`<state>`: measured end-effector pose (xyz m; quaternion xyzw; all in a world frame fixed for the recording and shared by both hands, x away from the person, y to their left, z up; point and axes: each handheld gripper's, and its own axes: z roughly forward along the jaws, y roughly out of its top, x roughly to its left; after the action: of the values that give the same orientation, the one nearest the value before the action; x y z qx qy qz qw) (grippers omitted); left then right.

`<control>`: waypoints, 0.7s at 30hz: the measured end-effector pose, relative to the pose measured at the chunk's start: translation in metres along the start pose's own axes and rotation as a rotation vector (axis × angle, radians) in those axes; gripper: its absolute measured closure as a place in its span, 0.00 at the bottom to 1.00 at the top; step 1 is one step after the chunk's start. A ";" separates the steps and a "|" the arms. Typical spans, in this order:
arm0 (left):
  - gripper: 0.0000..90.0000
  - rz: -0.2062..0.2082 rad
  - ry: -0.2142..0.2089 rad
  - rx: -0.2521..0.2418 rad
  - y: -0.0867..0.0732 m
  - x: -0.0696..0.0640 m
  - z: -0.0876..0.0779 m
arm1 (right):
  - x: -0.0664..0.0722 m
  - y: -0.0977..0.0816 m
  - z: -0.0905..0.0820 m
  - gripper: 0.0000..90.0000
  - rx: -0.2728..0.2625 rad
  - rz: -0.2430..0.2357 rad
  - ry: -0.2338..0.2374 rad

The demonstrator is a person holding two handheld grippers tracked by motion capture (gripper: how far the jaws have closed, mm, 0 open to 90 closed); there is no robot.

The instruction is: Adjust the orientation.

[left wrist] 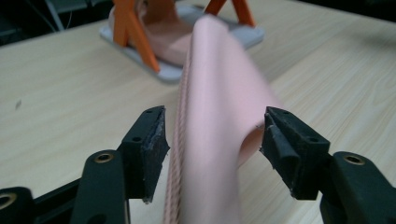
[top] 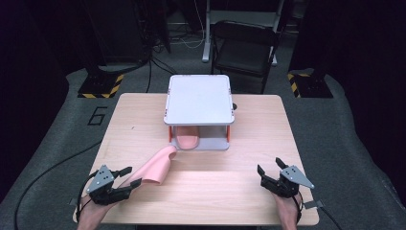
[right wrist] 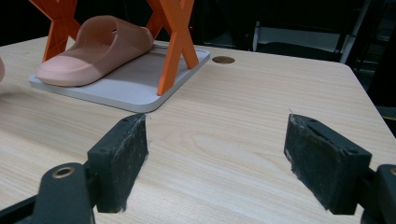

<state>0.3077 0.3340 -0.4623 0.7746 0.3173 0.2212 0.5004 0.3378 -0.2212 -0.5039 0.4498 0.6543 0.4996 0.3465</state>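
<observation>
From above, the left gripper (top: 125, 177) straddles a pink slipper (top: 157, 164) lying on the bench (top: 249, 143); its mate sits in the rack (top: 199, 100). Left gripper view: jaws wide, unclosed around the slipper's heel, so closing comes next, likely. Right gripper view: right gripper (right wrist: 215, 161) gaping, empty.

High view: up above the near edge, looking forward and down on the whole surface (top: 201, 191). Left and right gripper views: low and close, looking along the tongs. All three share the small shelf (top: 198, 98) (left wrist: 140, 46) (right wrist: 126, 84).
</observation>
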 end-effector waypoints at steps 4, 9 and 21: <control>0.44 0.084 -0.080 -0.001 0.014 -0.014 0.006 | -0.001 0.000 -0.001 0.23 0.001 0.013 -0.006; 0.44 0.102 -0.086 0.053 0.011 -0.016 0.024 | -0.002 0.002 -0.004 0.24 -0.012 0.001 -0.016; 0.42 0.045 0.024 0.061 0.009 0.032 0.024 | -0.003 0.001 -0.003 0.24 -0.009 0.005 -0.006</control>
<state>0.3484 0.3390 -0.4624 0.7936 0.3125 0.2320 0.4677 0.3359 -0.2246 -0.5021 0.4514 0.6498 0.5021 0.3492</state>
